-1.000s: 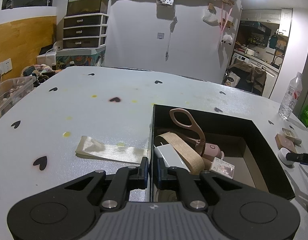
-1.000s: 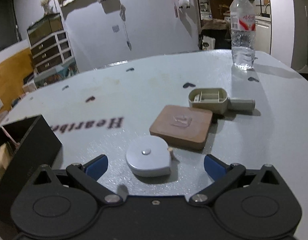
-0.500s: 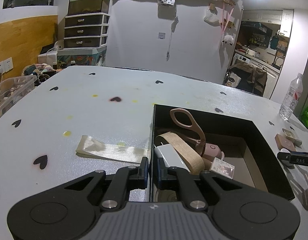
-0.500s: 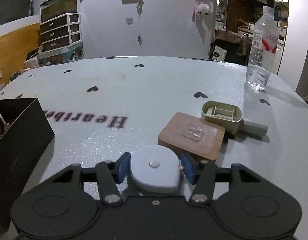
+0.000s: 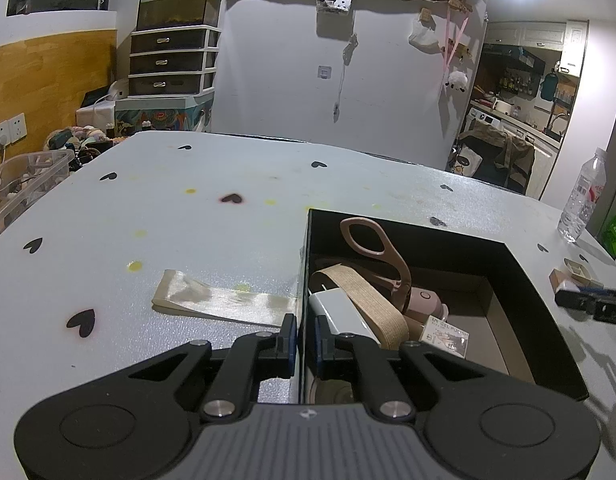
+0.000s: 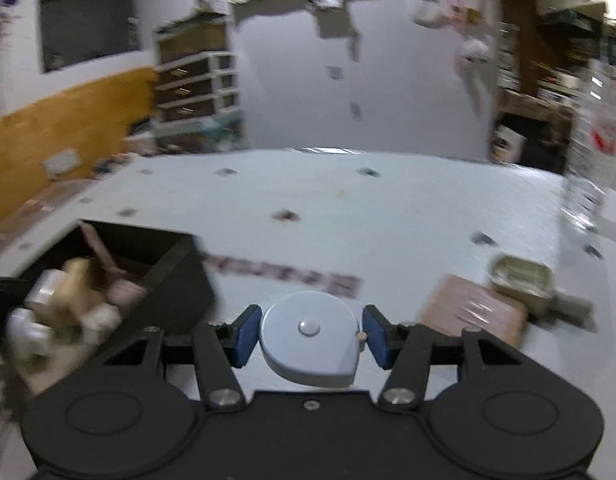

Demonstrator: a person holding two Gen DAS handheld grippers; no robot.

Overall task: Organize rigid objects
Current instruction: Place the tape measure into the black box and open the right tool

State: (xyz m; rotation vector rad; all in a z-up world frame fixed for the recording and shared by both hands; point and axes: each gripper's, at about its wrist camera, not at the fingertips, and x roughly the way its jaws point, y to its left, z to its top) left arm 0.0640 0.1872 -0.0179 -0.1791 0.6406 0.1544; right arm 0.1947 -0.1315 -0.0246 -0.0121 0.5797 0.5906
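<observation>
My left gripper [image 5: 305,336] is shut on the near left wall of the black box [image 5: 520,280]. The box holds pink scissors [image 5: 378,248], a beige strap [image 5: 368,300], a white block [image 5: 342,312] and a small carton [image 5: 446,336]. My right gripper [image 6: 310,332] is shut on a pale blue round tape measure [image 6: 310,336] and holds it above the table, right of the black box [image 6: 176,284]. A brown square pad [image 6: 472,316] and a beige plastic holder [image 6: 524,284] lie on the table at the right. The right wrist view is blurred by motion.
A shiny cream ribbon [image 5: 224,304] lies on the table left of the box. A water bottle [image 5: 582,200] stands at the far right table edge. A clear storage bin [image 5: 16,184] sits beyond the left edge. The right gripper also shows in the left wrist view [image 5: 596,304].
My right gripper closed on the tape measure, lifted it off the table and swung left toward the black box. My left gripper has stayed on the box wall.
</observation>
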